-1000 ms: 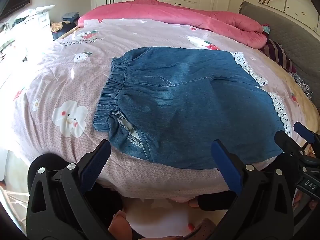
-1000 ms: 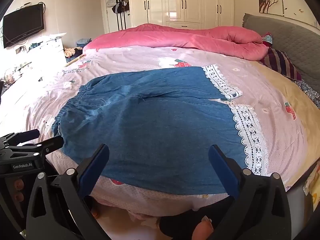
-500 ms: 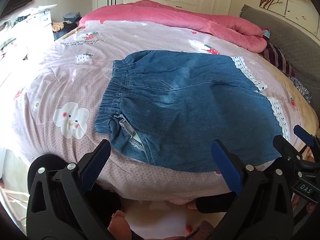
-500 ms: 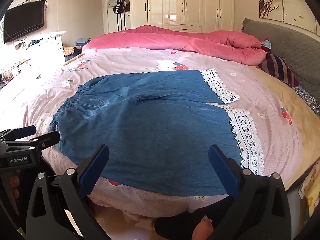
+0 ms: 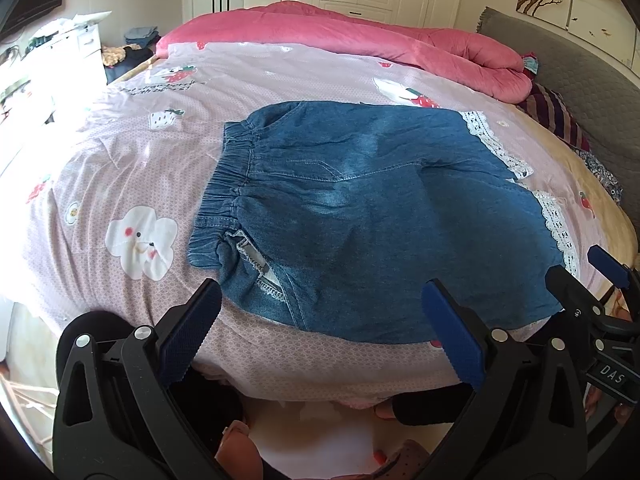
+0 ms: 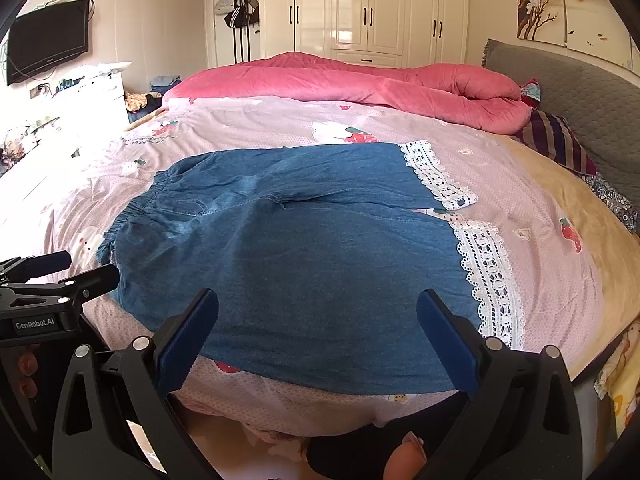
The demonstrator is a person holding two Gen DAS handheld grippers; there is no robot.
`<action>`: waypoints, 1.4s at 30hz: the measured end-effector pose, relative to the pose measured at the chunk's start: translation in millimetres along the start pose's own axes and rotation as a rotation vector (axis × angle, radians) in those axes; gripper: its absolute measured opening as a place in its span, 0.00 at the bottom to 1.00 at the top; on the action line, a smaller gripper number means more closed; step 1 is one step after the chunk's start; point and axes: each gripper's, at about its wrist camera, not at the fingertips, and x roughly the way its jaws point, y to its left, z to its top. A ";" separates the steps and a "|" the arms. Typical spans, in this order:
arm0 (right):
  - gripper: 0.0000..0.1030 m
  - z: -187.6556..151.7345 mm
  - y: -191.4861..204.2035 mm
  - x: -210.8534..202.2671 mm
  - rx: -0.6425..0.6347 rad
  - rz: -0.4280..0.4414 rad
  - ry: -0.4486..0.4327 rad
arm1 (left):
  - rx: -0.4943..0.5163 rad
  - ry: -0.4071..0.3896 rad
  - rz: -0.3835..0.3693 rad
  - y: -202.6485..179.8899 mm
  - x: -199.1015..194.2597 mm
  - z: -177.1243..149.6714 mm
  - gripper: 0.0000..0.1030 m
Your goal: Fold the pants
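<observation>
The pants (image 5: 384, 220) are seen a bit further off than 1 second ago, laid flat and unfolded on the pink bed (image 5: 120, 168), while the left gripper (image 5: 320, 332) and right gripper (image 6: 318, 330) are held wide apart, empty, in a sunny bedroom.

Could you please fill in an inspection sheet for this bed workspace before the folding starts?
Surface: pink printed bedsheet, lightly wrinkled.
Job's things: denim pants spread flat, unfolded; lace hems toward the headboard.
Clutter: pink duvet and striped pillow beyond the pants.
Grippers: left gripper and right gripper open, holding nothing.
Cables: TV wires on the wall.
Surroundings: white wardrobe, hanging bags.
</observation>
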 end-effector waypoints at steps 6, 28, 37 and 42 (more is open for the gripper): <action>0.96 0.2 -0.2 0.1 -0.004 -0.002 -0.001 | 0.000 -0.003 0.000 0.1 -0.5 0.8 0.92; 0.96 -1.0 -0.8 3.4 -0.001 0.002 0.002 | -0.002 -0.008 0.002 0.3 -0.3 2.9 0.92; 0.96 2.1 1.8 11.7 -0.005 0.007 0.011 | -0.004 -0.007 -0.003 1.8 3.9 5.2 0.92; 0.96 9.3 0.6 22.4 -0.012 0.026 0.016 | -0.001 -0.003 -0.006 3.6 12.3 10.2 0.92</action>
